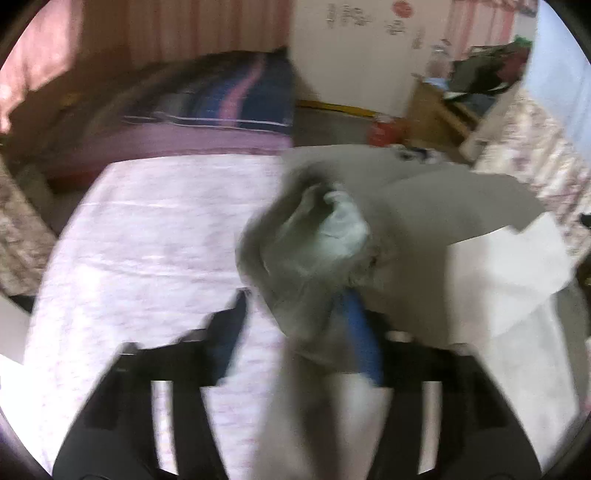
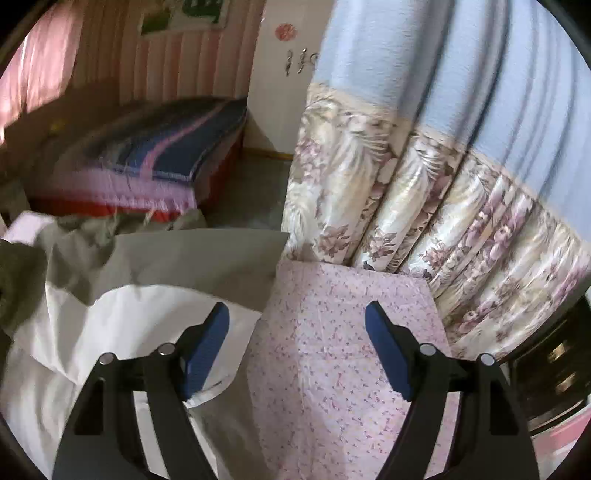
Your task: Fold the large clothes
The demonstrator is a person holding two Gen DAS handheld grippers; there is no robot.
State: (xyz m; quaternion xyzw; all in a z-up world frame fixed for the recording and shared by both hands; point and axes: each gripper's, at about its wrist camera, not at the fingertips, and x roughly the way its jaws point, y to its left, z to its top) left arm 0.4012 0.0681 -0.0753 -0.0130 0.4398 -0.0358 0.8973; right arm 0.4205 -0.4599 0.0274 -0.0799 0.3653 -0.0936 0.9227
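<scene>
The right gripper (image 2: 297,343) points downward with its jaws wide apart and nothing between them. The left gripper (image 1: 295,332) is blurred, jaws parted, cloth draped over one finger.

Motion blur smears the grey garment (image 1: 325,240) at centre frame, hiding the left tool's (image 1: 295,332) right finger. Whether it grips cannot be told.

Text check: you'll find nothing readable | white wall panel (image 1: 354,55): dark marks and a round red sticker (image 1: 402,7), too blurred for you to read | right wrist view: red round sticker (image 2: 285,31) on same wall, characters unresolved | poster (image 2: 184,14): green shapes, no legible words
</scene>
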